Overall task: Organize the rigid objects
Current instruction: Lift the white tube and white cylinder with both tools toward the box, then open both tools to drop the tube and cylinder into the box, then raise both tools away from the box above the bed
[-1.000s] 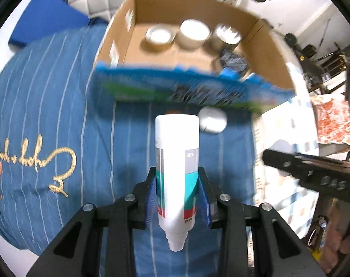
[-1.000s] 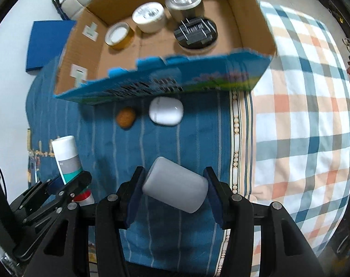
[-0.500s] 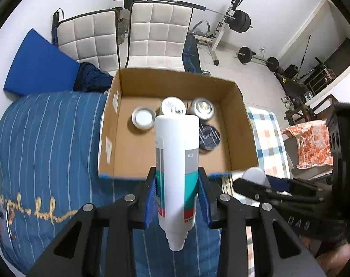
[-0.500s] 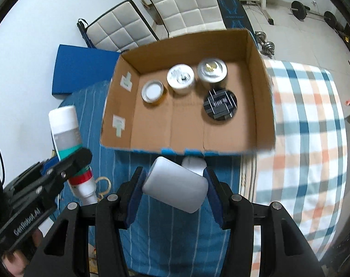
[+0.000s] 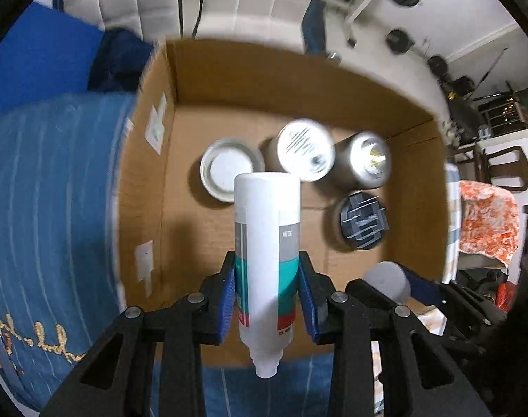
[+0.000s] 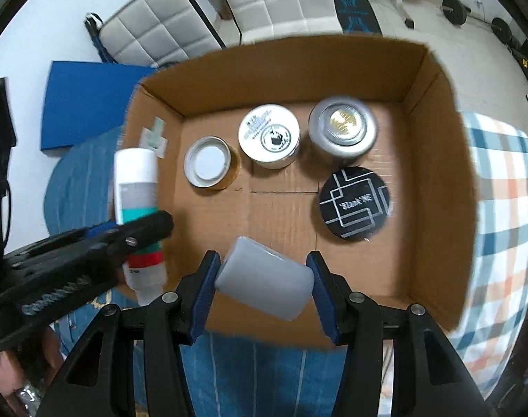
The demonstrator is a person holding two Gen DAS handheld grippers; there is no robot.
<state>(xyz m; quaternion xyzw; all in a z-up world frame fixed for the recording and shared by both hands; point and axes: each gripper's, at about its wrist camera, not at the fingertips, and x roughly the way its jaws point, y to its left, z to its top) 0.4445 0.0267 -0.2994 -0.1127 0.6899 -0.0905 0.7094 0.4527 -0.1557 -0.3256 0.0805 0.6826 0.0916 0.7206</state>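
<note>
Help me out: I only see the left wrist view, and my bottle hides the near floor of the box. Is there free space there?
Observer: Yes. In the right wrist view the floor of the cardboard box is bare between the silver-lidded jar and the near wall.
Operator: What is the right gripper carrying?
Observer: The right gripper is shut on a grey cylinder, which lies crosswise and tilted between the pads, over the near part of the box.
Operator: Where does my bottle sit from that side?
Observer: The white bottle in the left gripper lines up with the box's left wall there, not its middle.
</note>
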